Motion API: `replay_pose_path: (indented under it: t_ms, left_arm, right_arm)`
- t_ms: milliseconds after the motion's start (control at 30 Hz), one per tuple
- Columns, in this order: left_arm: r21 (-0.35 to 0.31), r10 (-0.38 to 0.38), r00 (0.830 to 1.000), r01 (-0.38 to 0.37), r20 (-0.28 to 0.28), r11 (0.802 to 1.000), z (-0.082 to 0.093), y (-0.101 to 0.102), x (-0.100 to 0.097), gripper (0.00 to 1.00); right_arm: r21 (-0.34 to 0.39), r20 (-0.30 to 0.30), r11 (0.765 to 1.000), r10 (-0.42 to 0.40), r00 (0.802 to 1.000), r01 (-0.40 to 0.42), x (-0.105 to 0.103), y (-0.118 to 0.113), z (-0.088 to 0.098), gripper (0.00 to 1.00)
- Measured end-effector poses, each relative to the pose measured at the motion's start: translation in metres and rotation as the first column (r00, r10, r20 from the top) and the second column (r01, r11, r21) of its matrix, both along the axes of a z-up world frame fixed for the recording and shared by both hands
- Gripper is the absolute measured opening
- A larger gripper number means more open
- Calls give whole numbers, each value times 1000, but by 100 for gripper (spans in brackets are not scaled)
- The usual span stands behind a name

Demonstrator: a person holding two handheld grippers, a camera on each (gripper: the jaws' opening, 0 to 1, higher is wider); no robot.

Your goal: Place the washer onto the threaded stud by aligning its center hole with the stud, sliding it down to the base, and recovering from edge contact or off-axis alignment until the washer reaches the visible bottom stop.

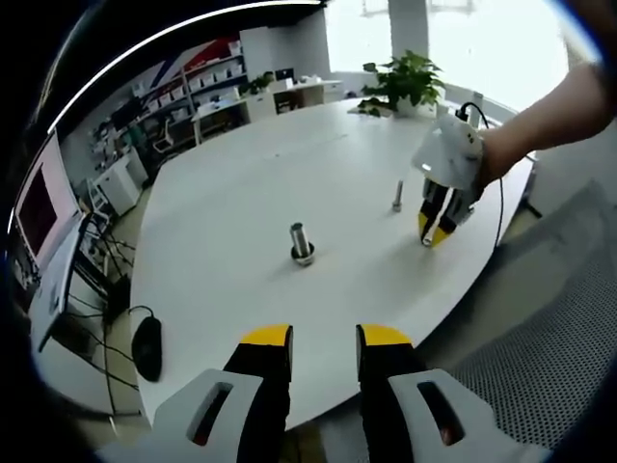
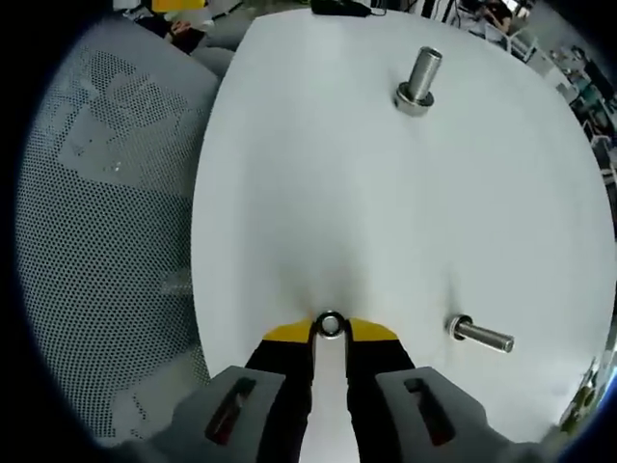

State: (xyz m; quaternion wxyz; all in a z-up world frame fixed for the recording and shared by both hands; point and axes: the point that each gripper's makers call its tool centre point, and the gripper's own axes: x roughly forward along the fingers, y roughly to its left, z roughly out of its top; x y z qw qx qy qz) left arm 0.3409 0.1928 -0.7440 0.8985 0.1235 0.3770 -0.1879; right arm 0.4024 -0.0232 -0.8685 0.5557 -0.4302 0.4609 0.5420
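Steel parts are counted on the round white desk (image 1: 241, 193): two in all stand there, a thick upright threaded stud with a flanged base (image 2: 417, 82) and a thinner bolt-like pin (image 2: 479, 335), well apart from each other. One small silver ring-shaped washer (image 2: 331, 324) is seen in the right gripper view, clamped between the yellow-tipped fingers (image 2: 289, 335) of the right gripper (image 2: 331, 333), low over the desk and well away from the stud. In the left gripper view, the left gripper (image 1: 324, 340) is held near the desk edge with its fingers apart and nothing between them. A grey mesh chair (image 2: 106, 241) stands beside the desk.
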Motion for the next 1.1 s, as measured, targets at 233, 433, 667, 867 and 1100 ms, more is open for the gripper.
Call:
replay_pose_path:
  t_ms: [233,433,667,867,1100]
  left_arm:
    - [-5,3,1000,-3,-1,1000,0,0,1,24]
    - [-6,-1,1000,1,1,1000,1,0,2,24]
    - [-14,1,1000,0,9,1000,2,-1,1,24]
    - [-19,1,1000,-1,14,1000,3,0,2,24]
    - [-21,-1,1000,1,12,1000,3,-1,2,24]
  right_arm:
    - [6,-25,1000,-15,1000,16,-7,-2,2,13]
    - [43,-34,998,-49,998,50,-4,0,11,13]
    - [82,-31,991,-102,994,104,9,-2,27,13]
    - [113,-4,986,-127,992,127,25,-1,44,13]
    - [179,12,969,-173,985,168,39,3,71,13]
